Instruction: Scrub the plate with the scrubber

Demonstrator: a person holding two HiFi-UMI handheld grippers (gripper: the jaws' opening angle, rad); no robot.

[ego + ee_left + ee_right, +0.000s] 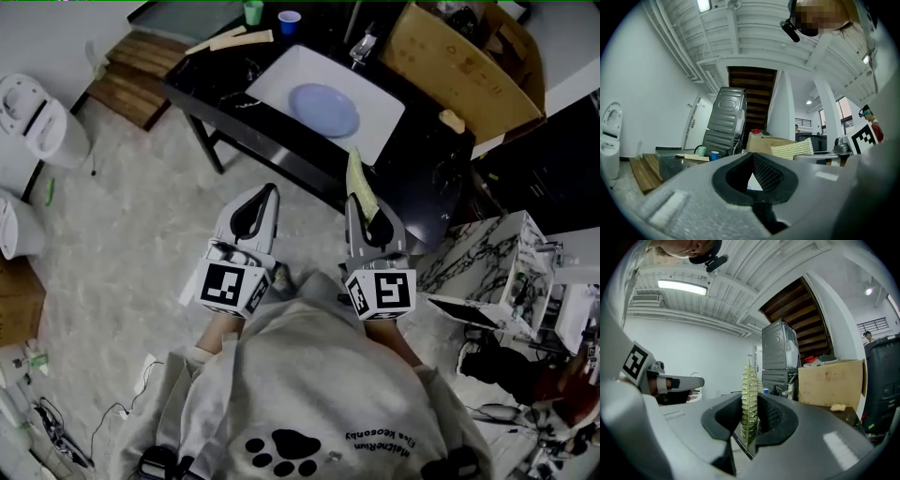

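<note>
Plate (323,110): blue, flat in white sink (380,127) set into black table (216,89), well ahead of both grippers. Scrubber (357,178): yellow-green, clamped edge-on in jaws of right gripper (366,211), sticking out past the tips toward the table edge, apart from the plate. Left gripper (261,199): jaws closed together, nothing between them, level beside the right one, over the floor (141,234) short of the table.

On table behind the sink: faucet (363,47), green cup (253,12), blue cup (290,21), wooden strips (231,39). Small yellow lump (453,120) at the right end, cardboard box (464,66) just behind it. Wooden platform (141,75) and toilet (33,117) off to the left. Nothing between grippers and the sink except the table's front edge.

Plate and sink bowl seen only in head view. Stairs (752,93) and tilted grey appliance (725,122) behind the table seen only in the gripper views. Left gripper view: closed jaws close up, scrubber's broad face and both cups beyond. Right gripper view: scrubber's thin edge upright between the pads, left gripper off to the side, box and yellow lump on the right.
</note>
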